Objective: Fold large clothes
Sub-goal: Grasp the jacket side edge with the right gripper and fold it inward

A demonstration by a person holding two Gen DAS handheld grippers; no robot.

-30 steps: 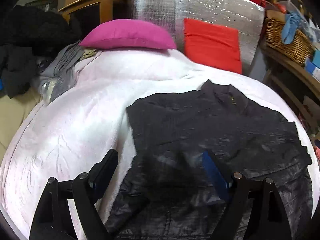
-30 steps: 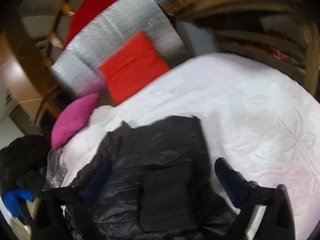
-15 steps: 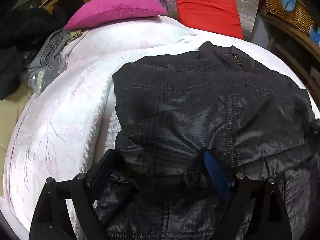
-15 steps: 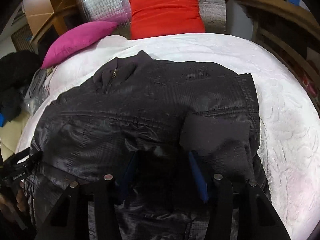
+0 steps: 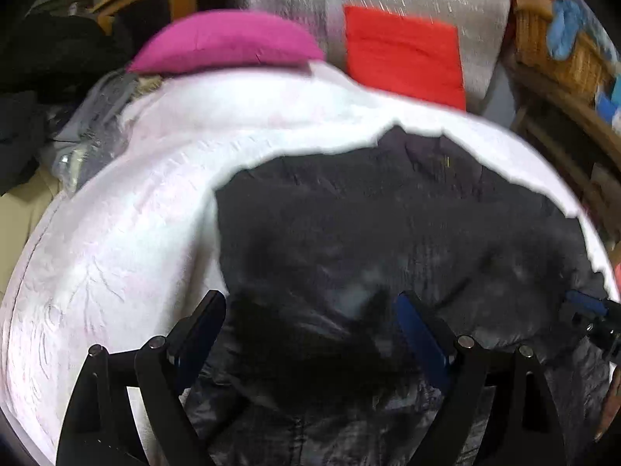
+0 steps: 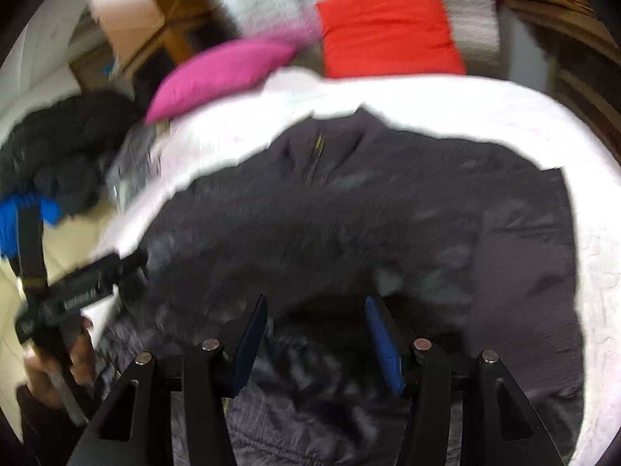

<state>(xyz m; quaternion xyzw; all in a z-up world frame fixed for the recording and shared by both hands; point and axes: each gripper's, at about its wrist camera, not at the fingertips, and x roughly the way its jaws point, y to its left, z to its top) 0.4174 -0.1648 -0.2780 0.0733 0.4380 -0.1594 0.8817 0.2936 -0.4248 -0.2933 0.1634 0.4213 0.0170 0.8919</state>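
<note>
White bedspread (image 5: 128,233) lies bare left of the dark jacket (image 5: 388,240). The pink pillow (image 5: 229,40) and red cushion (image 5: 403,54) block the head end. A wicker basket (image 5: 562,58) crowds the right side.

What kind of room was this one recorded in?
Most likely a bedroom: a bed under a white quilt, a pink pillow and red pillow at its head, and a dark jacket spread out on top.

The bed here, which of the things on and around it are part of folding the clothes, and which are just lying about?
Part of the job:
- dark jacket, spread on the white bedspread
- left gripper, jaws wide over the jacket
- right gripper, jaws part closed over the jacket

Just lying about:
- pink cushion
- red cushion
- wicker basket
- heap of dark clothes
</note>
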